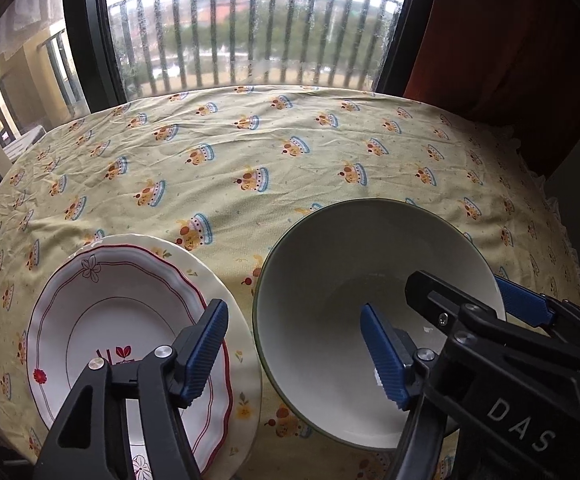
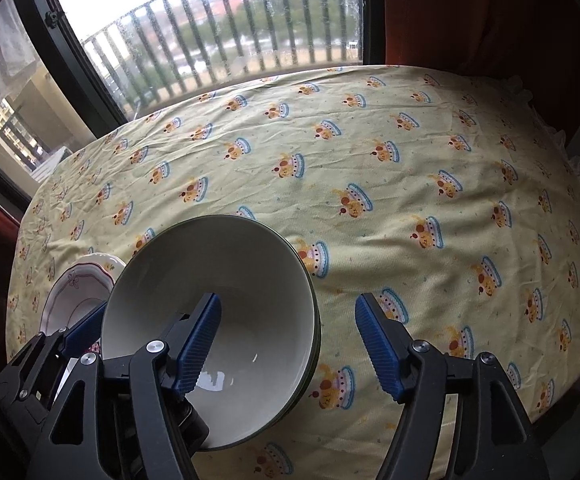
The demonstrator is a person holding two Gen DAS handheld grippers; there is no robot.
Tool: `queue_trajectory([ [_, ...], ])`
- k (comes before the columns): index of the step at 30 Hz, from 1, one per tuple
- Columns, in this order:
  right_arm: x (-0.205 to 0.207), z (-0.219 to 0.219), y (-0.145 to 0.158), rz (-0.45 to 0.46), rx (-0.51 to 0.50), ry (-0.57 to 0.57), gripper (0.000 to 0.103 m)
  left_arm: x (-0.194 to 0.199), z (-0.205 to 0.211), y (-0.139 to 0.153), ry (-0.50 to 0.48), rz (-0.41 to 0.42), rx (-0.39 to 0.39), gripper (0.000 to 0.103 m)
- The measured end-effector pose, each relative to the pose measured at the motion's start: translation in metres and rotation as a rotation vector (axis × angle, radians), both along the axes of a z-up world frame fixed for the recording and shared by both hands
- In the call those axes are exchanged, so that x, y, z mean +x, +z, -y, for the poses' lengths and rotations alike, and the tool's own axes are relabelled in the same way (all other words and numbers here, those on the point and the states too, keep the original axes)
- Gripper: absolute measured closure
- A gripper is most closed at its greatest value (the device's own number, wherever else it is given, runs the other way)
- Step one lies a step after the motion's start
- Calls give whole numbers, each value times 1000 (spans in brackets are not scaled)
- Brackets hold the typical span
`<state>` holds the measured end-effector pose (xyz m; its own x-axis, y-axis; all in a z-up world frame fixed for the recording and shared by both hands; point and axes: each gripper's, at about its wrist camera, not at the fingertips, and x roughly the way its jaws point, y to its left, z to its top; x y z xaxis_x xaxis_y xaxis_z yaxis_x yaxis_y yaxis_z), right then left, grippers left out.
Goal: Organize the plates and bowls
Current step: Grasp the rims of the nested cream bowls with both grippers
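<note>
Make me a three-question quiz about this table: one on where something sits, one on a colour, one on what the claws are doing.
1. Where is the bowl relative to the plates, in the left claw's view?
A. To their right
B. On top of them
C. Behind them

2. What colour trims the top plate?
A. Blue
B. Red
C. Green

3. What is the right claw doing?
A. Clamping the bowl
B. Open, straddling the bowl's rim
C. Holding a plate

Answers:
1. A: the bowl stands beside the stack on the cloth.
2. B: red lines follow its wavy edge.
3. B: one finger is inside, one outside, neither pressing.
</note>
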<state>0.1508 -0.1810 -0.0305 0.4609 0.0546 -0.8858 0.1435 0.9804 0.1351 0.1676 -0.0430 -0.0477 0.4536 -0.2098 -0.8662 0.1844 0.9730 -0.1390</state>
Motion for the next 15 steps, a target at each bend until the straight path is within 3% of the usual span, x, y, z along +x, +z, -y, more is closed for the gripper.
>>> queue_trajectory([
  [6,0,8,-1,-4,68,-73,30,12,-1,-6,-49,-28,-77,32],
  [15,6,11,-11,-69,42,-188,30,29,5,-26,-141,-122,-142,35],
])
